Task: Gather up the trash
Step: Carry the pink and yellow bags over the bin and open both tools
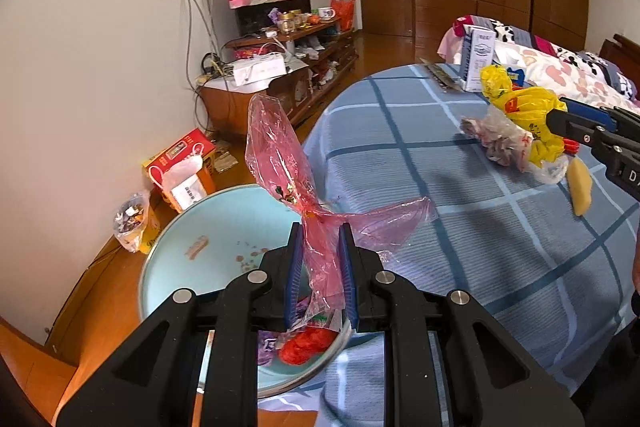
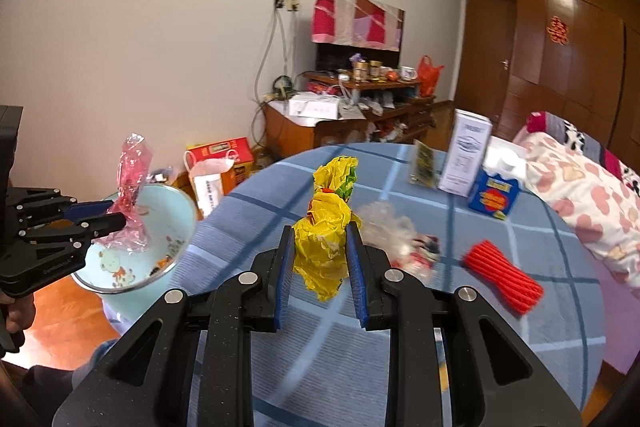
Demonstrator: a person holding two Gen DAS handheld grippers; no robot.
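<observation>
Over the pale blue basin [image 1: 192,227] at the edge of the blue checked surface [image 1: 460,227], we have the left hand-held gripper [image 1: 320,267] pinched on a pink plastic bag [image 1: 280,163], its pads nearly together on the twisted neck. The film stands up above the pads and flares out to the side, so we judge it very light, limp and slippery; the bunched neck is the best hold, since a flat sheet would likely slide out. Our right hand-held gripper [image 2: 320,259] is closed to a narrow gap on a crumpled yellow bag [image 2: 324,239], apparently lifted above the surface. It looks soft and springy, so we grip its thick middle. Left on the surface are a clear plastic wrapper [image 2: 396,239] and a red ribbed piece [image 2: 504,275], both probably light.
</observation>
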